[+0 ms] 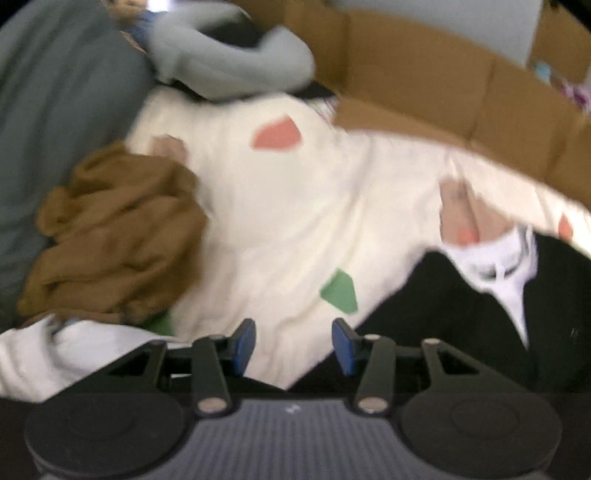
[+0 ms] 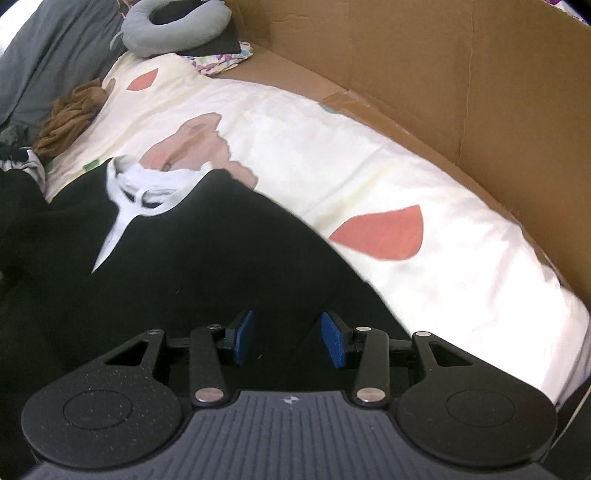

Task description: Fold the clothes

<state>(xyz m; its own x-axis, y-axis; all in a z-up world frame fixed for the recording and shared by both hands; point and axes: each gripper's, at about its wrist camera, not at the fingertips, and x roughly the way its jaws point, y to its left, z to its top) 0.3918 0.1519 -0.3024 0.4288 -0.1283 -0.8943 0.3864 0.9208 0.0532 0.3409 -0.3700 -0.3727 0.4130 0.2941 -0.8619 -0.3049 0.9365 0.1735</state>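
Observation:
A black garment [image 2: 184, 258] with a white neck lining [image 2: 140, 188] lies spread on a cream bed cover with coloured patches [image 2: 369, 166]. My right gripper [image 2: 286, 325] hovers over the black cloth, blue pads apart, nothing between them. In the blurred left wrist view the black garment [image 1: 461, 314] lies at the lower right. My left gripper [image 1: 293, 332] is over the cream cover [image 1: 295, 203] beside the garment's edge, open and empty. A crumpled brown garment [image 1: 118, 229] lies to its left, also in the right wrist view as the brown garment [image 2: 70, 118].
A cardboard wall [image 2: 443, 74] runs along the far and right side of the bed. A grey neck pillow [image 2: 173, 26] and a patterned cloth [image 2: 221, 59] lie at the far end. A grey-green blanket [image 1: 55, 110] and a white cloth [image 1: 55, 350] are at the left.

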